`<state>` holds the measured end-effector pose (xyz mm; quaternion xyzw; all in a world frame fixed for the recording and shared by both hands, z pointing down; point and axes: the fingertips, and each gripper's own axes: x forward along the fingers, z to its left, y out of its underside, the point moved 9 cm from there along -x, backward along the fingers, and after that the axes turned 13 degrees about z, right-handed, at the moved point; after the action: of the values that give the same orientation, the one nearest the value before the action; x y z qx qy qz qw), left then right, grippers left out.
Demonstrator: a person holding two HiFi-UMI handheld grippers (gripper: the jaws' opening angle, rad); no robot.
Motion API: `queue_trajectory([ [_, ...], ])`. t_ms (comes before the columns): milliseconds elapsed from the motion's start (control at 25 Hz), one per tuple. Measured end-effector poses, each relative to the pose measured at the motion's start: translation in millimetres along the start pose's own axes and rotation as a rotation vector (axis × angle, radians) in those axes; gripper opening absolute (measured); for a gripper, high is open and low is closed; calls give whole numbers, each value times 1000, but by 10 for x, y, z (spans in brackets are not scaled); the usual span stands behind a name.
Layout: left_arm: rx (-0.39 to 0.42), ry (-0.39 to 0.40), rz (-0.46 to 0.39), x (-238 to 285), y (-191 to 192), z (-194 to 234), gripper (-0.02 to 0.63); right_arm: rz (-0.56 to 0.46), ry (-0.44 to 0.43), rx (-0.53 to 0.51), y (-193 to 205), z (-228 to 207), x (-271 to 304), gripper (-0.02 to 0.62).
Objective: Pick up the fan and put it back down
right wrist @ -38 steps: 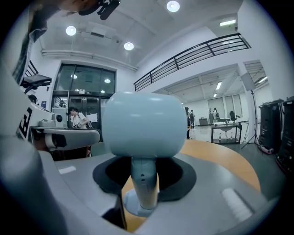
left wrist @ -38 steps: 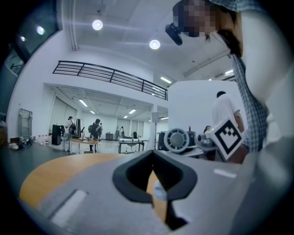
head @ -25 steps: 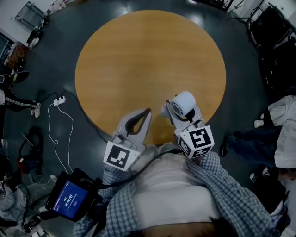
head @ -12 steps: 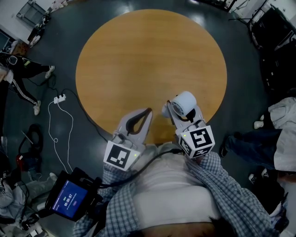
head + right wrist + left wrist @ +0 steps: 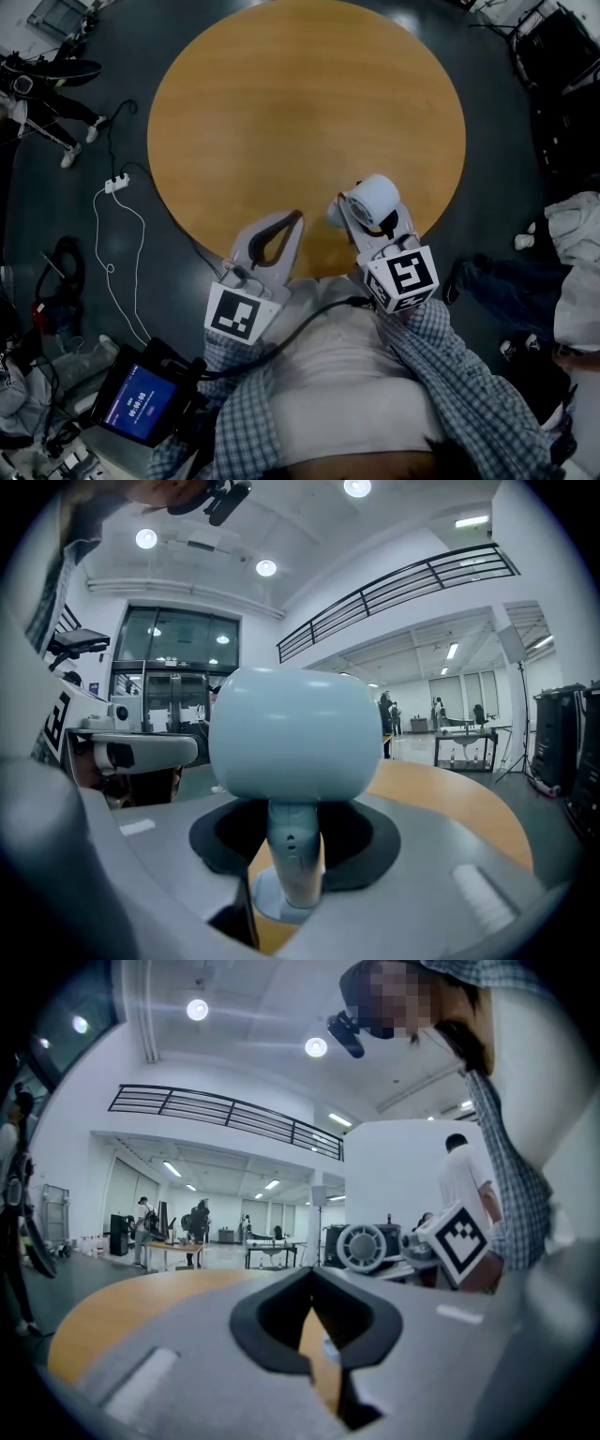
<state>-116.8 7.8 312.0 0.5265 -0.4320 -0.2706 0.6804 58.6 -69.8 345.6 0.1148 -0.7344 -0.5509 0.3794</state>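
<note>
**Fan stands between the right gripper's parted jaws at the table's near edge**

The pale blue fan (image 5: 375, 199) is upright on the round wooden table (image 5: 300, 103), close to its near edge and right of centre. The right gripper (image 5: 370, 214) reaches in from the near side, with one jaw on each side of the fan below its rounded head. In the right gripper view the stem (image 5: 292, 846) rises between the dark pads. A strip of wood shows between the stem and the left pad, so the jaws are released around the stem and not clenched on it. The round base (image 5: 279, 899) sits low at the tabletop.

The left gripper (image 5: 296, 218) hovers over the near edge, just left of the fan and apart from it. Its jaws are closed tip to tip with nothing between them. From the left gripper view, the fan's round grille shows on the right.

On the dark floor to the left lie a white power strip (image 5: 117, 183) and its cable.
</note>
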Motion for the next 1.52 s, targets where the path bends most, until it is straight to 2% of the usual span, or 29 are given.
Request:
queue_trajectory([
  [480,-23,7,86,-204,156,-128,0,38,-35,-16,178,110,12,143],
  [640,-43,7,112,-93,390,-7,0,80,-44,19,463,58,259,141],
  [960,-72,18,150,-10,755,213,0,106,-62,21,836,63,656,141],
  [1280,-64,8,183,-140,823,206,0,124,-75,5,986,175,682,143],
  [1400,-68,5,177,-155,824,204,0,133,-97,-33,937,259,679,141],
  [1520,-65,7,182,-160,836,193,0,135,-112,-29,920,285,660,143],
])
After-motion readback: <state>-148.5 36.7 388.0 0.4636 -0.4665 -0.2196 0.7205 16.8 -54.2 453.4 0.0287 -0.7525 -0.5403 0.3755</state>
